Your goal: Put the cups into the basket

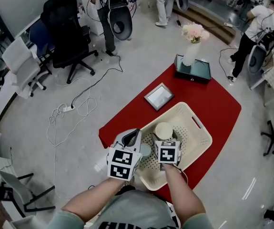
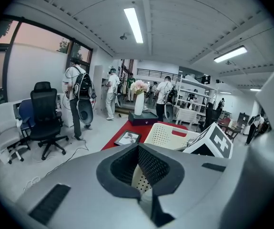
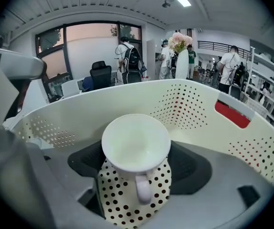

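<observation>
Two claws are at the cream basket [image 3: 127, 97]: the right claw [image 3: 136, 168] clamps a white cup [image 3: 136, 142], while the left claw [image 2: 139, 170] is slightly parted and empty.

**Grey tongs, marker cubes, short sleeves**

Alike in build, left tongs [image 1: 133, 136] and right tongs [image 1: 165, 138]: pale grey moulded shells, smooth and rounded, with dark slots [image 2: 51, 203] set in. Jaws lined with black, mesh-textured pads [image 2: 152, 165]. On each, a white cube [image 1: 123, 163] with black square markers. Short grey-green sleeves [image 1: 64, 219]; matching shirt [image 1: 137, 209] with dark print.
</observation>
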{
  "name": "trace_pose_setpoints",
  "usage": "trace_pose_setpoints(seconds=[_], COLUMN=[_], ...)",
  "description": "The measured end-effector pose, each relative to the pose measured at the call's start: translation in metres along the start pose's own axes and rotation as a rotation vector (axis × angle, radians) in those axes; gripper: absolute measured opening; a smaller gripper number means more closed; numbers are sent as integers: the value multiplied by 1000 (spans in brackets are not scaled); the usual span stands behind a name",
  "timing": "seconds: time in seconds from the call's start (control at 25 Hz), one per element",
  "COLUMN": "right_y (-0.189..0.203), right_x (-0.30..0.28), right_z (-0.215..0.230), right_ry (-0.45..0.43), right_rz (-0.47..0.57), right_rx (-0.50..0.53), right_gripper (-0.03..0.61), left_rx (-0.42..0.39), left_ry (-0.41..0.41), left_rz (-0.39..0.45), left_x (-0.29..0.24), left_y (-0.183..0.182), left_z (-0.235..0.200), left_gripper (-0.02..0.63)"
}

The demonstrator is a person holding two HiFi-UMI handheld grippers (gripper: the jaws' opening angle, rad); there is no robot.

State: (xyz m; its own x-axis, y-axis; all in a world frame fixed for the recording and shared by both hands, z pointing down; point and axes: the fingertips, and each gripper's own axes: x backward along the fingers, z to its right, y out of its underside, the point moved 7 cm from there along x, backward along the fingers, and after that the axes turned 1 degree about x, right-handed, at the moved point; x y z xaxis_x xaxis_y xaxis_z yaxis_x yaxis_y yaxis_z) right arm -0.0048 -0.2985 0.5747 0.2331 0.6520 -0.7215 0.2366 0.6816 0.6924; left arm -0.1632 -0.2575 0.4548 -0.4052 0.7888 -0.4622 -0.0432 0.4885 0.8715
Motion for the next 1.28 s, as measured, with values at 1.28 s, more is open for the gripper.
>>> trace_pose_setpoints(seconds=[1.28], right_y=[-18], right_x=[141], right_z=[-26], right_ry=[-50], right_rz=[204], right_rx=[-94], right_gripper=[380], left_rx=[-85], left_ry=[131], left_rz=[72], left_x=[35], left_y=[-1], left_z=[46], left_gripper=[8])
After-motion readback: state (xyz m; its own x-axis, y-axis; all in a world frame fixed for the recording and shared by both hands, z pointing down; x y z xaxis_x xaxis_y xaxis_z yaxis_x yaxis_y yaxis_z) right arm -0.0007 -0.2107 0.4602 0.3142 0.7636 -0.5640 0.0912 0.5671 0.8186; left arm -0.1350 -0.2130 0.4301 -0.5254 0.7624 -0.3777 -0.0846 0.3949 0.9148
